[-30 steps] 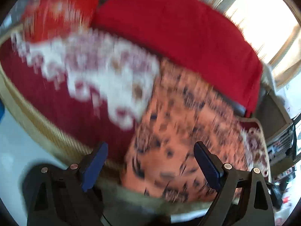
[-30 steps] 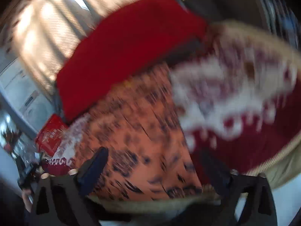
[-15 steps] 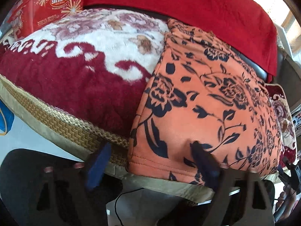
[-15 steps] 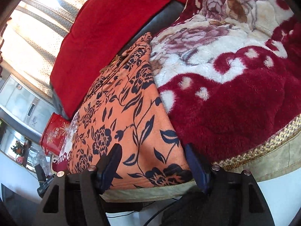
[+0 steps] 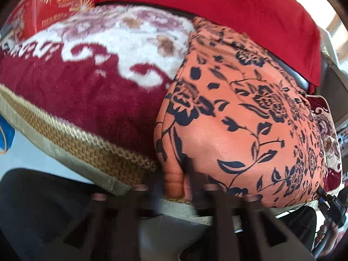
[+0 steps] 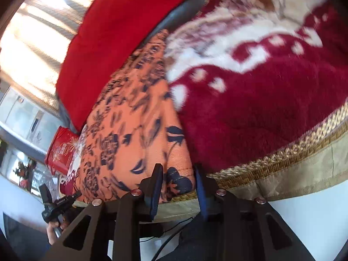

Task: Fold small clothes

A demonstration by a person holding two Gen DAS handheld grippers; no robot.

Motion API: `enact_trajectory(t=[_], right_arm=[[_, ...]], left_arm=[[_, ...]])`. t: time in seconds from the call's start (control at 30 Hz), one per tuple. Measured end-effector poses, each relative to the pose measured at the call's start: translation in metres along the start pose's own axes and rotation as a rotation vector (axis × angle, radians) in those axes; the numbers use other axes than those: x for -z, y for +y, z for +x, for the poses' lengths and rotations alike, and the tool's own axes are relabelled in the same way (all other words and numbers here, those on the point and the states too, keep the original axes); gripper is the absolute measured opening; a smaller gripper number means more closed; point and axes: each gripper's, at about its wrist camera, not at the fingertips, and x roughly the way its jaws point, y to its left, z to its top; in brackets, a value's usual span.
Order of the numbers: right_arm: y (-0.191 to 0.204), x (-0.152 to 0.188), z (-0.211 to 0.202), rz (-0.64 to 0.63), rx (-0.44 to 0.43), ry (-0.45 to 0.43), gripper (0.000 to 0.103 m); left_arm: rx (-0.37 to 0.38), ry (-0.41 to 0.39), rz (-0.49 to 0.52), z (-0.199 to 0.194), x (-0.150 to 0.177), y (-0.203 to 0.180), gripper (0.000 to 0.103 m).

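An orange cloth with dark blue flowers (image 5: 245, 117) lies flat on a dark red and white plush blanket (image 5: 82, 82). My left gripper (image 5: 177, 180) is shut on the cloth's near left corner, its fingers blurred. In the right wrist view the same cloth (image 6: 126, 117) runs away from me. My right gripper (image 6: 178, 187) has closed on its near right corner, which sits pinched between the two fingers.
The blanket's gold woven border (image 6: 289, 158) hangs over the front edge. A bright red cushion (image 5: 217, 6) lies behind the cloth. A red printed bag (image 5: 47, 2) sits at the far left. A hand holding the other gripper (image 6: 56, 206) shows at the lower left.
Both grippers moved forward to the cloth's near edge and closed from wide open onto its two near corners. The corner hems are now bunched between the fingers.
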Motion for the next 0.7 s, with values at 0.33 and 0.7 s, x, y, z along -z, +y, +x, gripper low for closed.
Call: enact_trajectory(t=[0.33, 0.7], right_arm=[[0.011, -0.009, -0.028, 0.093, -0.183, -0.085, 0.008], [-0.009, -0.009, -0.004, 0.171, -0.198, -0.114, 0.011]], left_arm=[[0.088, -0.164, -0.002, -0.061, -0.012, -0.008, 0.008], [0.013, -0.089, 0.000, -0.020, -0.007, 0.000, 0.008]])
